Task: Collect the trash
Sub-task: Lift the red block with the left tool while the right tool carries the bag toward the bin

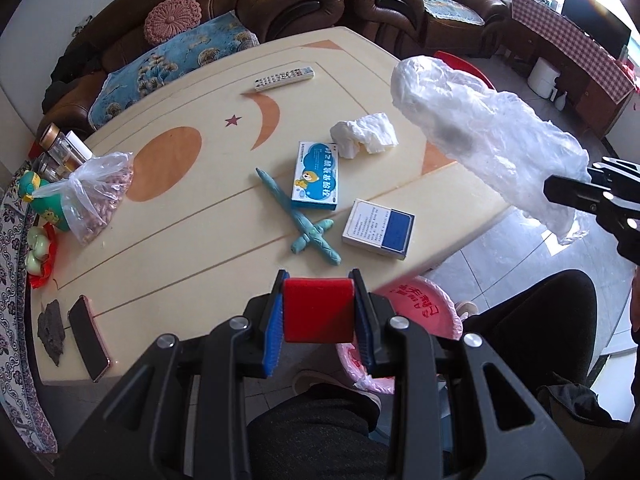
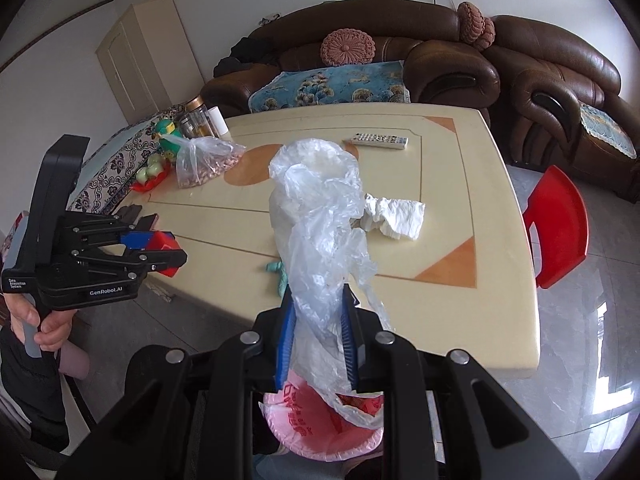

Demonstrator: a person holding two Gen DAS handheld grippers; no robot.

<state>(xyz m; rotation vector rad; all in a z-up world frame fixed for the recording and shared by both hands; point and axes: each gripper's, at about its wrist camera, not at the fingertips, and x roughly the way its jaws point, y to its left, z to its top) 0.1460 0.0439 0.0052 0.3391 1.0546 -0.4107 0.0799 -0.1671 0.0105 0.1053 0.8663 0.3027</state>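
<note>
My left gripper (image 1: 318, 280) is shut on a red box (image 1: 318, 312), held over the near edge of the cream table (image 1: 192, 240). The right wrist view shows the same gripper (image 2: 176, 254) at the left, red box (image 2: 166, 242) in its jaws. My right gripper (image 2: 318, 294) is shut on a crumpled clear plastic bag (image 2: 316, 208) that stands up in front of it, above a pink-lined trash bin (image 2: 320, 428). The left wrist view has that bag (image 1: 480, 144) at the right. A crumpled tissue (image 1: 364, 134) lies on the table.
On the table lie a blue-and-white medicine box (image 1: 316, 176), a white-and-blue box (image 1: 378, 228), a teal clay cross (image 1: 304, 220), a remote (image 1: 284, 77), a bag of nuts (image 1: 100, 196) and a phone (image 1: 88, 336). A red chair (image 2: 560, 224) stands at the right; a brown sofa (image 2: 440, 60) lies behind.
</note>
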